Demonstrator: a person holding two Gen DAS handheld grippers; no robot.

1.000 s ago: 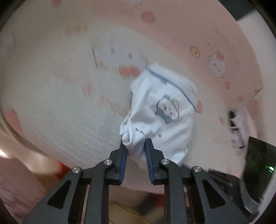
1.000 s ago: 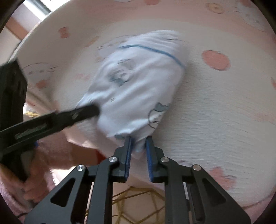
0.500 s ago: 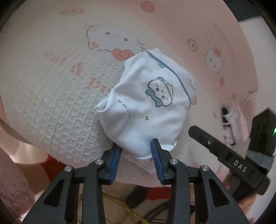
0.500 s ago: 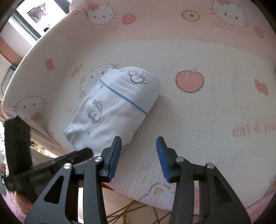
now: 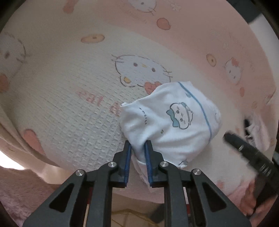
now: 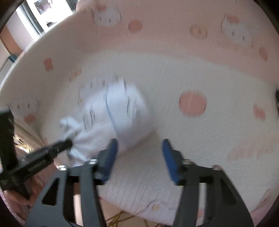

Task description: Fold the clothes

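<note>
Garment [image 5: 174, 122] lies bunched at centre right of the left view on the blanket [image 5: 69, 104], its near edge pinched in the left gripper [image 5: 137, 148]. Right gripper [image 6: 139, 150], jaws wide, holds nothing at lower centre; it should probably take a matching edge so the fold stays even.

The setting is a home, most likely a bedroom. The working area is a bed covered by a cream and pink waffle-textured blanket [image 5: 73, 108] printed with cartoon cat faces, apples and bows. A small white child's garment with a blue stripe and cartoon print [image 5: 174, 122] lies on it. A window [image 6: 45, 12] admits daylight at the upper left of the right wrist view.
</note>
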